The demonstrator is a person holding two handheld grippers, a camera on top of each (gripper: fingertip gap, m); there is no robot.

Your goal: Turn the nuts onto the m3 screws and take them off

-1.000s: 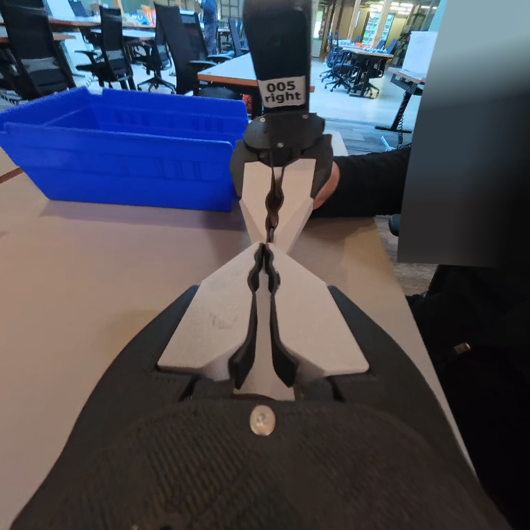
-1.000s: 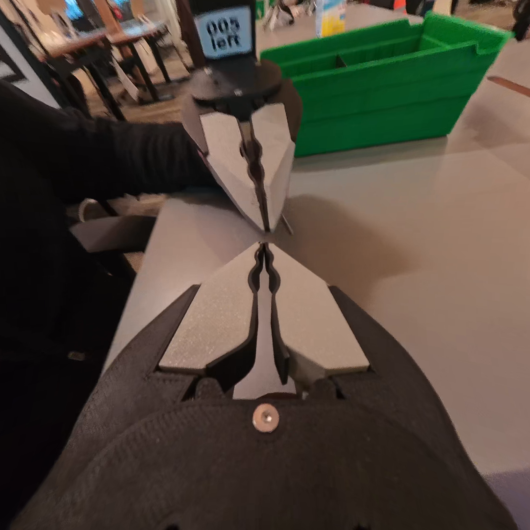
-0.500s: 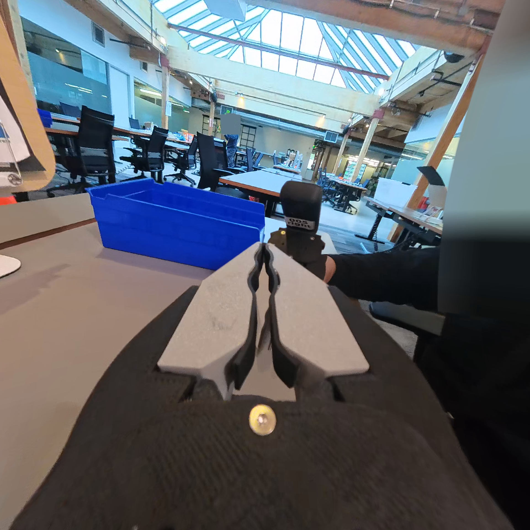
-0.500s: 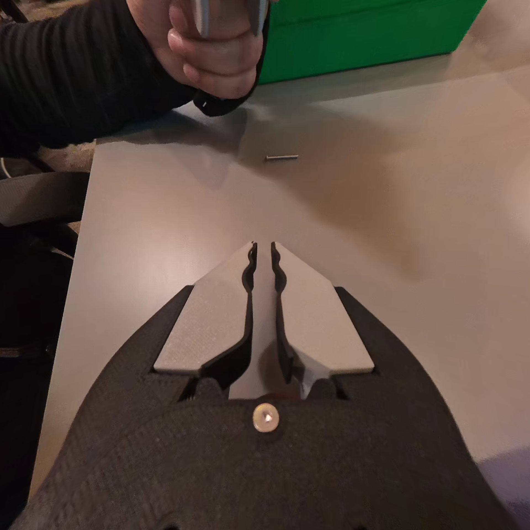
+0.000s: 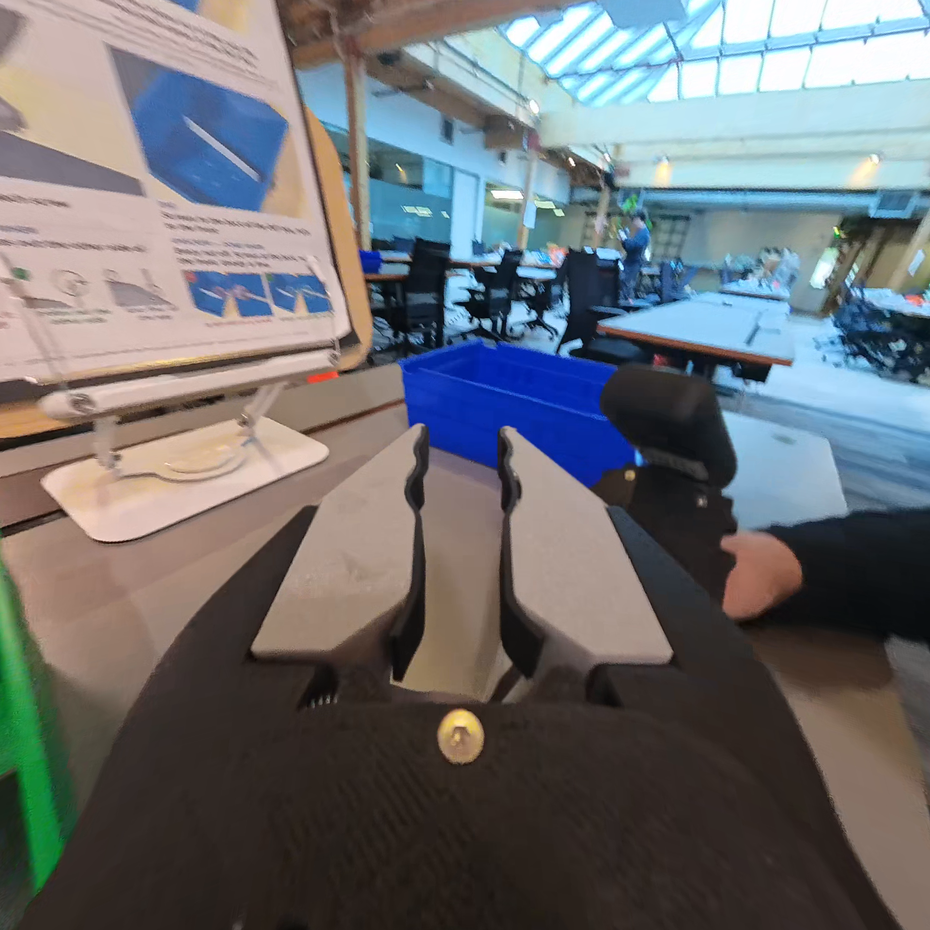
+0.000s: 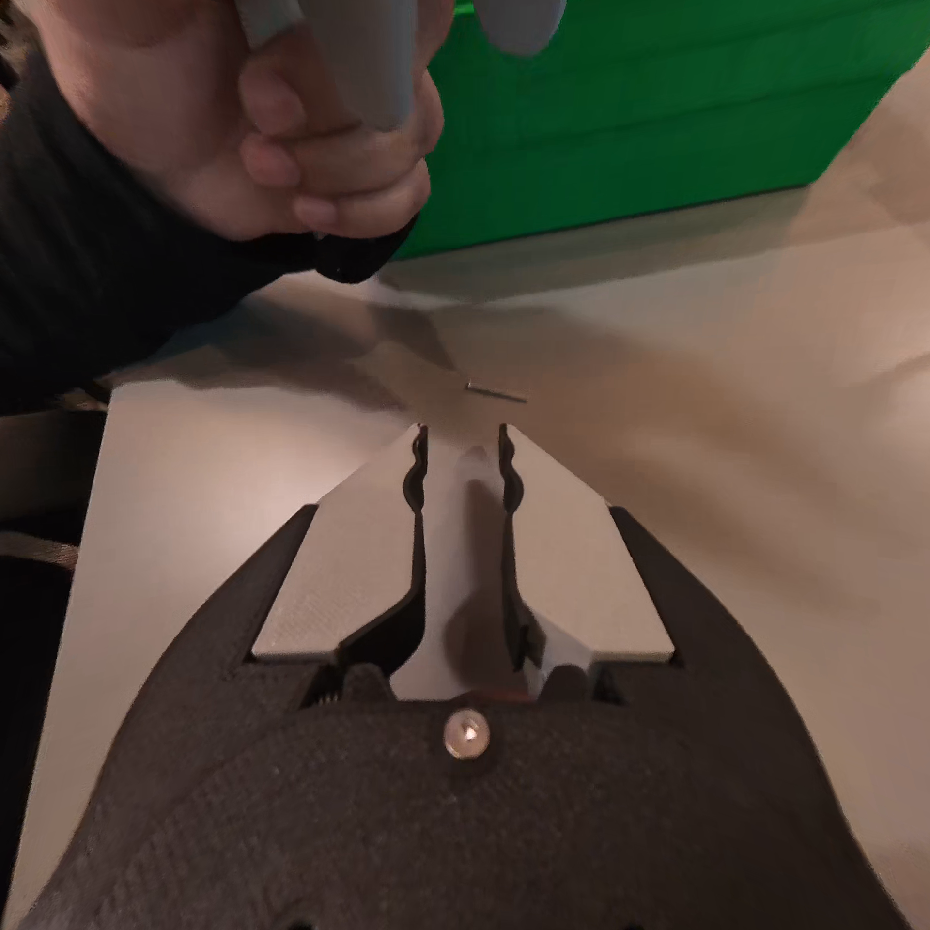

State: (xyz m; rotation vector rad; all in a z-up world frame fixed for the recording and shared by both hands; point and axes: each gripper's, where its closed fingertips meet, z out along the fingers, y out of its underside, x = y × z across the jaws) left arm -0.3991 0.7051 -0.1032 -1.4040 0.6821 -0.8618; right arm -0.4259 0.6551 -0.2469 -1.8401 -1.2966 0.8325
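— Start at the left: what do you see?

— A paper sheet on a white stand (image 5: 186, 468), then the blue bin (image 5: 503, 407). The left gripper (image 5: 463, 443) is raised off the table (image 5: 151, 594), jaws parted and empty.

— And the screw?

— In the right wrist view the screw (image 6: 495, 391) lies flat on the table, alone — I can't make out a nut. It sits just beyond the right gripper (image 6: 462, 432), slightly right of centre, long axis crosswise to the fingers.

— That gripper's state?

— Parted, holding nothing, low over the table. It's clearly nearer; the left hand (image 6: 282, 126) hangs above, before the green bin (image 6: 679, 126).

— So the right one should take it?

— I'd judge so, closing across the shank.
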